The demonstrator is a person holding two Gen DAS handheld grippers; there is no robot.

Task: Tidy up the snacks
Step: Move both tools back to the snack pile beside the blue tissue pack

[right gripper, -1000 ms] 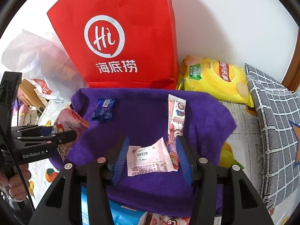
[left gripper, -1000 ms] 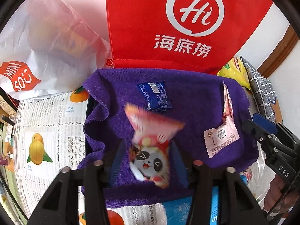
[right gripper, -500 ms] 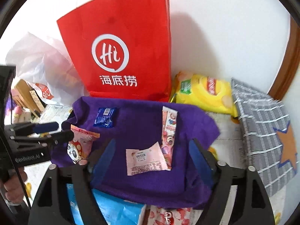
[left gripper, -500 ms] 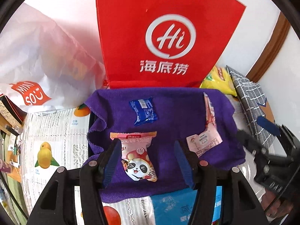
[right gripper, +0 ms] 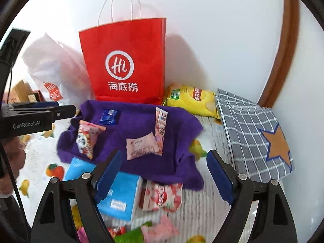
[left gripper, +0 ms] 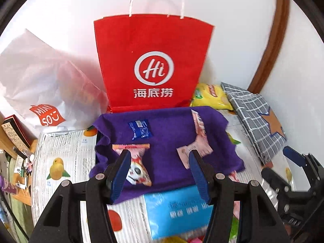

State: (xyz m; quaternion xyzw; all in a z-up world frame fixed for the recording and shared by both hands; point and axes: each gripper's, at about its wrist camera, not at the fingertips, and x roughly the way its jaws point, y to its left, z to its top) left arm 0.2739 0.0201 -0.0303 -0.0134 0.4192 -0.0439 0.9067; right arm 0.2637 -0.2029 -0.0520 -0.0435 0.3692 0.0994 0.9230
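Landmark: a purple towel (right gripper: pixel 139 125) spread in front of a red paper bag (right gripper: pixel 123 60).
Sorted snacks: four packets lie on the towel, namely a panda packet (left gripper: pixel 137 167) at its left edge, a blue packet (left gripper: pixel 140 129) towards the back, and a pink sachet (right gripper: pixel 141 145) touching a long pink stick (right gripper: pixel 161 124).
Unsorted snacks: a blue pack (right gripper: pixel 119 196) and a strawberry packet (right gripper: pixel 162 196) lie just off the towel's near edge.
Left gripper (left gripper: pixel 158 174): fingers apart, empty, above the towel's near edge.
Right gripper (right gripper: pixel 164 174): fingers wide apart, empty, over the near edge.
Next step, judged: choose one loose packet, straddle it squarely, pinch a flat seam, then set it on bare towel apart from the others.
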